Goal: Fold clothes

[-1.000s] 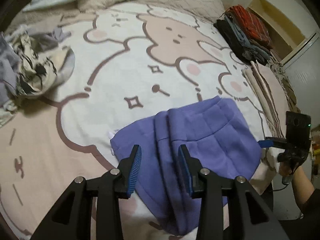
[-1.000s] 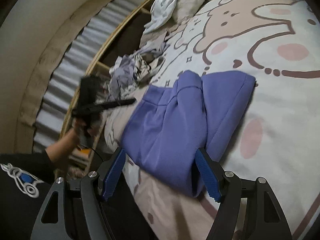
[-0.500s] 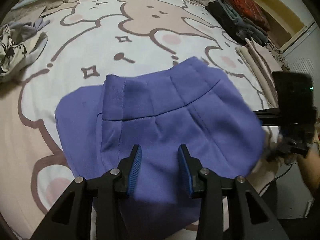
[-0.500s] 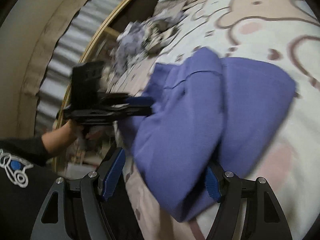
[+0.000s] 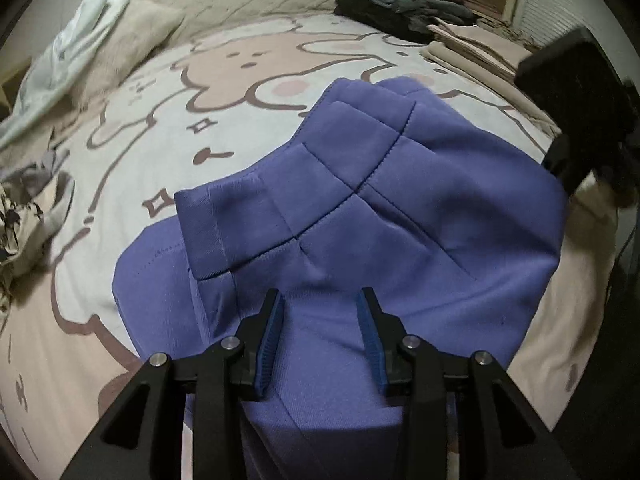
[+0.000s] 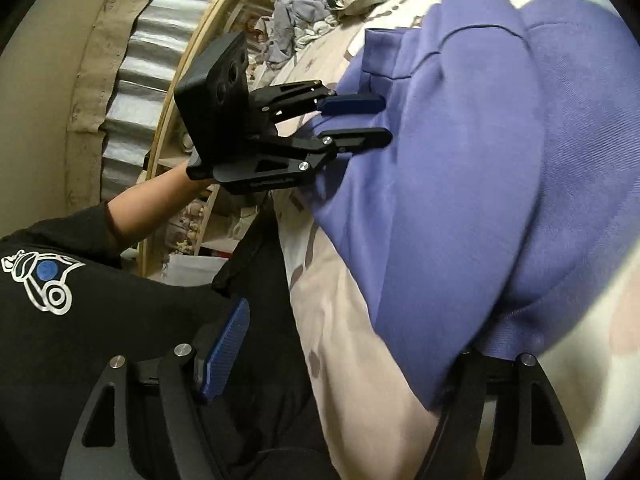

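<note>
A folded purple garment (image 5: 360,208) lies on the bear-print bedspread (image 5: 168,92) near the bed's front edge; it also shows in the right wrist view (image 6: 500,160). My left gripper (image 5: 320,312) is open, its fingers resting on the garment's near part. It shows from the side in the right wrist view (image 6: 374,120), with jaws apart over the cloth. My right gripper (image 6: 360,344) is open wide at the garment's near edge. Its right finger is hidden under the purple cloth.
Stacks of folded clothes (image 5: 404,4) and beige folded cloth (image 5: 480,48) sit at the far right of the bed. A heap of unfolded clothes (image 5: 24,208) lies at the left. Pillows (image 5: 132,36) are at the head. My body in a black shirt (image 6: 80,320) stands at the bed's edge.
Both grippers have moved in onto the purple garment. The left one now rests on its near part and the right one has its edge over one finger. The garment has shifted a little.
</note>
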Demonstrator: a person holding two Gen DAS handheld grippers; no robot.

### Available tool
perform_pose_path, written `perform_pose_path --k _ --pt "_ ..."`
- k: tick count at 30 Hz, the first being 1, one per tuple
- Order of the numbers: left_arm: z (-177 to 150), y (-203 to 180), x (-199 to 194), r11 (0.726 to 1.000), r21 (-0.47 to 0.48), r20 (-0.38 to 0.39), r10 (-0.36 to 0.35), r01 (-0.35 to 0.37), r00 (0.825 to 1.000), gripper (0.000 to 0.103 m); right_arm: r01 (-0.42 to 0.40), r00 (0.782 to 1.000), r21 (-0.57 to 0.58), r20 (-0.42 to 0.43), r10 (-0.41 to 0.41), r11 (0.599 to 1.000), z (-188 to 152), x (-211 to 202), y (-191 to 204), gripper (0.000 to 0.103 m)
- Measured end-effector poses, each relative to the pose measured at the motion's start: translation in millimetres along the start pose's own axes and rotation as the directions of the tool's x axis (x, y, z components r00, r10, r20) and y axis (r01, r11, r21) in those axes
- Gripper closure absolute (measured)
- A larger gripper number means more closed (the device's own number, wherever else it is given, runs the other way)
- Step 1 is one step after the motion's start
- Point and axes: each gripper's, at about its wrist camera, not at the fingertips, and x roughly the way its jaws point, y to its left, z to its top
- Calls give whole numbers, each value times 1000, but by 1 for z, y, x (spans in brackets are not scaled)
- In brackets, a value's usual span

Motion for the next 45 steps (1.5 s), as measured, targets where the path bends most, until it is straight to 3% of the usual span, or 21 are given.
perform_pose_path --k 7,13,15,17,19,20,21,23,24,27,28,30,31,32,34,37,38,39,42,44,45 --pt "0 -3 1 998 59 19 25 -26 1000 64 114 986 -18 -122 -115 993 -8 -13 6 28" --pt "6 -8 -3 996 84 0 30 -30 1000 64 179 980 6 -84 -178 984 -20 -29 12 28" --pt "9 -11 -10 994 104 -18 42 -40 999 64 251 963 -1 -98 -250 968 -26 -33 16 28" --pt "10 -12 -26 994 102 -4 37 -36 999 64 347 929 -9 -137 -345 938 -36 -38 17 28" --pt "8 -12 -49 997 78 43 18 -21 999 64 444 893 22 -89 -440 896 -46 -53 22 28" --pt "6 -12 -61 998 58 67 7 -11 998 64 441 897 67 -19 -441 895 -47 -65 27 28" --pt "4 -12 -72 999 38 84 -5 2 996 64 433 896 113 54 -440 894 -49 -77 32 28" --pt "-4 -14 -90 1000 7 106 -27 27 994 64 331 898 174 243 -366 927 -49 -97 47 28" --pt "-9 -17 -96 999 2 113 -35 35 993 64 295 875 192 338 -346 936 -47 -104 54 28" --pt "-24 -29 -107 999 13 119 -44 43 992 64 321 793 218 470 -387 922 -30 -96 67 30" --pt "-29 -31 -106 999 9 114 -42 42 993 64 327 776 227 490 -398 917 -22 -85 65 32" --pt "-38 -32 -101 999 -13 99 -41 42 994 64 338 742 244 525 -417 909 -4 -62 62 50" --pt "-43 -32 -96 999 -26 86 -41 43 995 64 320 748 272 515 -418 907 6 -51 55 55" --pt "-48 -30 -89 998 -41 67 -41 44 997 64 312 759 299 493 -426 902 15 -40 47 67" --pt "-56 -27 -78 997 -62 35 -43 45 998 64 334 769 344 439 -465 878 29 -19 34 73" --pt "-66 -29 -70 998 -38 35 -49 50 998 64 467 713 410 351 -608 784 32 -12 12 85" --pt "-67 -30 -70 998 -26 40 -47 49 998 64 504 687 433 323 -651 747 31 -13 3 101" --pt "-67 -31 -69 999 -16 45 -45 46 998 64 540 659 454 295 -692 708 29 -14 -6 103" --pt "-66 -29 -67 999 -7 52 -51 51 997 64 489 651 518 318 -689 701 13 -35 -20 103" --pt "-66 -28 -65 998 0 54 -57 57 997 64 533 616 520 303 -728 667 8 -39 -11 103" --pt "-67 -28 -65 998 8 56 -58 58 997 64 568 584 508 304 -752 647 5 -40 1 103"
